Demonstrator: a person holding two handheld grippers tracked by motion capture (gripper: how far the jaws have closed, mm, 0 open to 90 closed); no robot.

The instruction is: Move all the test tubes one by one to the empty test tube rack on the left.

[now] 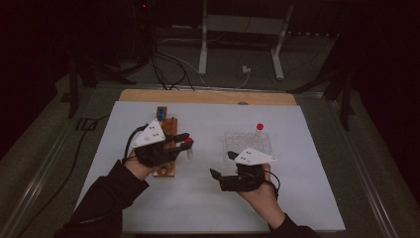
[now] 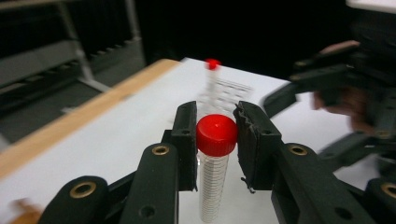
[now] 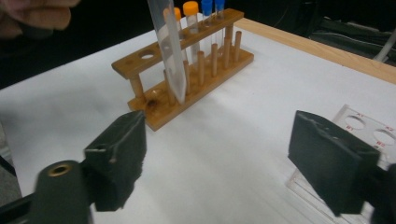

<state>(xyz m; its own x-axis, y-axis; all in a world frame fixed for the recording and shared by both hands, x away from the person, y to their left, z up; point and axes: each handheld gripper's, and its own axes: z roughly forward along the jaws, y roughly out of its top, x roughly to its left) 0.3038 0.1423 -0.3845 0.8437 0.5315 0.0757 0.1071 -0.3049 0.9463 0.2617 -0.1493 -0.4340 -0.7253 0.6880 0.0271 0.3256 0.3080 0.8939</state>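
My left gripper (image 1: 185, 142) is shut on a clear tube with a red cap (image 2: 216, 135), held upright just right of the wooden rack (image 1: 165, 148). The jaws clamp the cap from both sides. In the right gripper view the held tube (image 3: 170, 51) hangs with its pointed tip in front of the wooden rack (image 3: 196, 79), which holds orange-capped (image 3: 190, 9) and blue-capped tubes (image 3: 207, 7). My right gripper (image 1: 223, 164) is open and holds nothing, low over the white tabletop beside the clear plastic rack (image 1: 247, 143). A second red-capped tube (image 1: 259, 130) stands in that rack.
The white sheet (image 1: 208, 198) covers a wooden table whose bare far edge (image 1: 208, 96) shows. Beyond it are a dark floor, cables and a metal stand (image 1: 242, 39). The clear rack's corner (image 3: 369, 130) lies close to my right jaw.
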